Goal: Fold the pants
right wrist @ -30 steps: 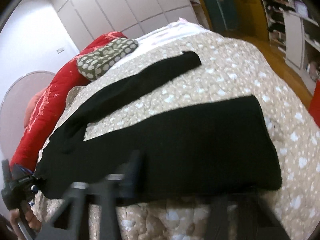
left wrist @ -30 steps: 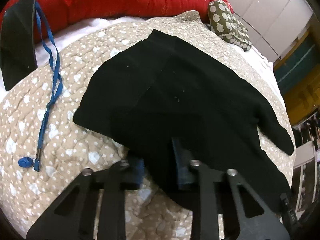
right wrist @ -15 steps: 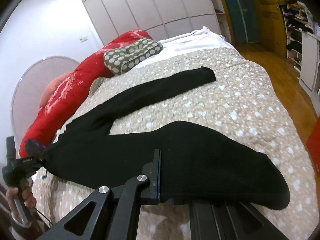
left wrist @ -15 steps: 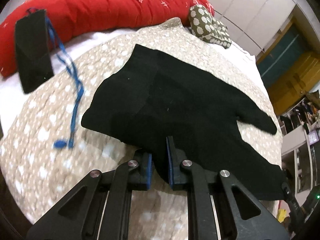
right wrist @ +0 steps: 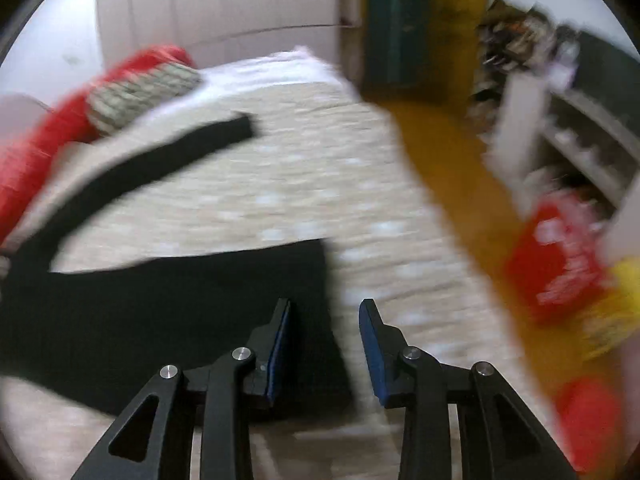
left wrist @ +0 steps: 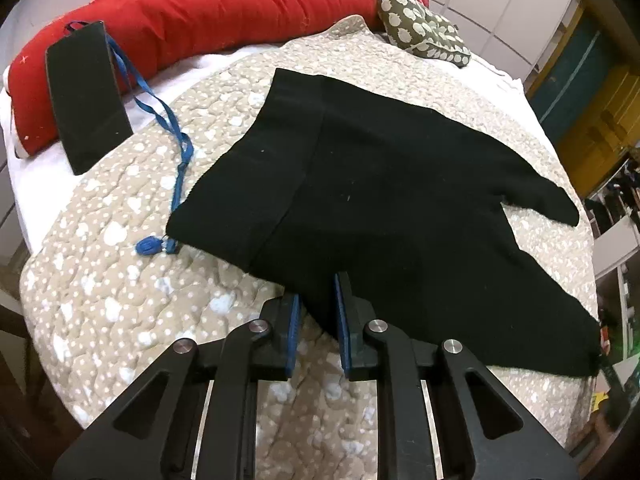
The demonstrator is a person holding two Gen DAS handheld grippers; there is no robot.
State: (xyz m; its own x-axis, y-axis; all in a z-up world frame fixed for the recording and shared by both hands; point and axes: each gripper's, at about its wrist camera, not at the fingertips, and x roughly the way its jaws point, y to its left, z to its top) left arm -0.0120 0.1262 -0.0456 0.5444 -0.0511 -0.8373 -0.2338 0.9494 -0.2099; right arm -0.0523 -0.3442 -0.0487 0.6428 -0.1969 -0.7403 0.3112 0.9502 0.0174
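Left wrist view, left tool [left wrist: 318,312] opening slightly, fold of black pants [left wrist: 384,192] between its pads, pants spread on the quilted bed [left wrist: 120,272], blue lanyard [left wrist: 176,148] beside them, right wrist view, blurred, right tool [right wrist: 324,336] opening, pant leg [right wrist: 160,312] edge between its parted pads, untouched

One pair of black pants [left wrist: 400,184] lies on one quilt [left wrist: 120,280]. Also there: one red duvet [left wrist: 208,8], one spotted pillow [left wrist: 424,28], one black case [left wrist: 88,92], one blue lanyard [left wrist: 176,148], and two grippers, left [left wrist: 318,332] and right [right wrist: 324,344].
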